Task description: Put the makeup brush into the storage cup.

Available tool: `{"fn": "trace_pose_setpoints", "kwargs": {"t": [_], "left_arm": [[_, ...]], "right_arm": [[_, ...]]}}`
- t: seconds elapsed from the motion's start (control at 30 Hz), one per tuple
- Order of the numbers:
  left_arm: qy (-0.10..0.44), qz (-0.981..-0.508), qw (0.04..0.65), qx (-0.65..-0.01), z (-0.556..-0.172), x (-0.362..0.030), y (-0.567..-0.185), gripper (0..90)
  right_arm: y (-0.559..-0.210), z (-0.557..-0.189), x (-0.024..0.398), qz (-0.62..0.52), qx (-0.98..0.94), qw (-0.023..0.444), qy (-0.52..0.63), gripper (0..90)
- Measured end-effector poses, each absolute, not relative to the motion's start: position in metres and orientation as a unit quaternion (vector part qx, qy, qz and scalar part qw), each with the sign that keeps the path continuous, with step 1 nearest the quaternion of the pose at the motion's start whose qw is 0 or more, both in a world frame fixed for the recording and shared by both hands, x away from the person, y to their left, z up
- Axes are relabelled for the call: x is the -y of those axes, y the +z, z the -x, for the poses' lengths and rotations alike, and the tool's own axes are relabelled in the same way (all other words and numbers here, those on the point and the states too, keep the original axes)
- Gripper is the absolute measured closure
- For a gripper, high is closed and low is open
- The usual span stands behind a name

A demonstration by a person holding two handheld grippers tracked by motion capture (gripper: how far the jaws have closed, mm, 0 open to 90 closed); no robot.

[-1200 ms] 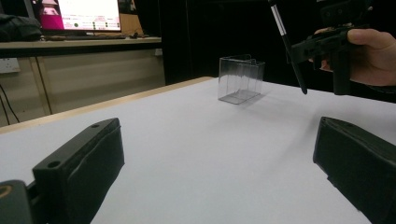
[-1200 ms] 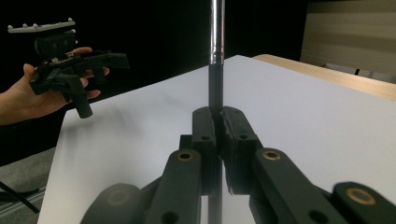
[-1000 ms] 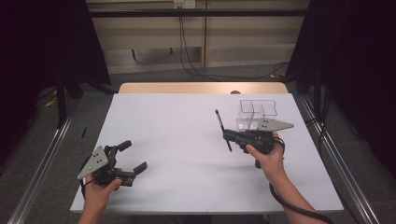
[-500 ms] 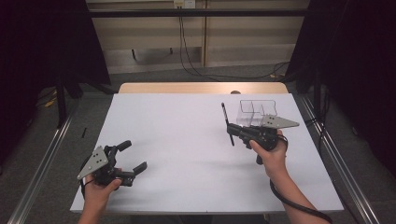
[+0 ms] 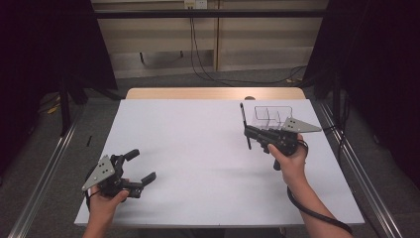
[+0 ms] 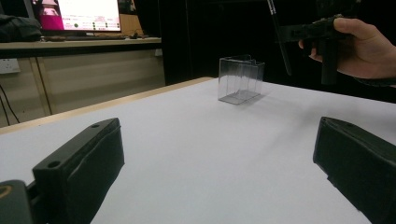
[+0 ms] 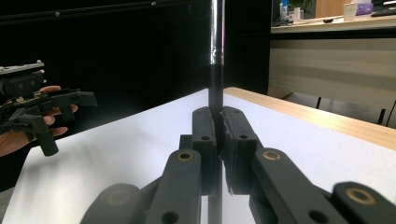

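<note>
Here the slim, glossy black pen (image 7: pixel 215 51) stands upright, clamped.

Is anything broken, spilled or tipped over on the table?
No, nothing stands out. The clear box stands upright near the far right of the white table. The right gripper holds a thin black stick upright beside it. The left gripper waits open over the near left corner.

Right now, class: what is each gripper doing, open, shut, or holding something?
Left gripper: open, holding nothing, low over the table.
Right gripper: shut on the black pen, which stands upright between its jaws.
</note>
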State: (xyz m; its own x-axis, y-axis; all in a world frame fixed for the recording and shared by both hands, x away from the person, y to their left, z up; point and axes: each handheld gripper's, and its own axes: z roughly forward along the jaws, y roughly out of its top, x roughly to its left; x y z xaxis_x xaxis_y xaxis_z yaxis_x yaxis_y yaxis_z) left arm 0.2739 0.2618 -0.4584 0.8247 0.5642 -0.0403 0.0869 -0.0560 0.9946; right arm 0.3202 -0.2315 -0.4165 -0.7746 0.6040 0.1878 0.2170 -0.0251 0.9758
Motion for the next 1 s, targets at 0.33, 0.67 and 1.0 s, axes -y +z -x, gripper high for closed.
{"fn": "trace_pose_setpoints", "kwargs": {"t": [0.33,0.67,1.0], "left_arm": [[0.185,-0.703,0.647,-0.231,-0.274,-0.262,-0.458,1.7],[0.185,-0.703,0.647,-0.232,-0.274,-0.262,-0.458,1.7],[0.185,-0.703,0.647,-0.231,-0.274,-0.262,-0.458,1.7]], "right_arm": [[-0.415,-0.325,0.238,-0.306,-0.674,0.161,0.653,84.5],[-0.413,-0.330,0.243,-0.312,-0.670,0.171,0.652,84.4],[-0.412,-0.337,0.247,-0.318,-0.666,0.178,0.650,84.4]]}}
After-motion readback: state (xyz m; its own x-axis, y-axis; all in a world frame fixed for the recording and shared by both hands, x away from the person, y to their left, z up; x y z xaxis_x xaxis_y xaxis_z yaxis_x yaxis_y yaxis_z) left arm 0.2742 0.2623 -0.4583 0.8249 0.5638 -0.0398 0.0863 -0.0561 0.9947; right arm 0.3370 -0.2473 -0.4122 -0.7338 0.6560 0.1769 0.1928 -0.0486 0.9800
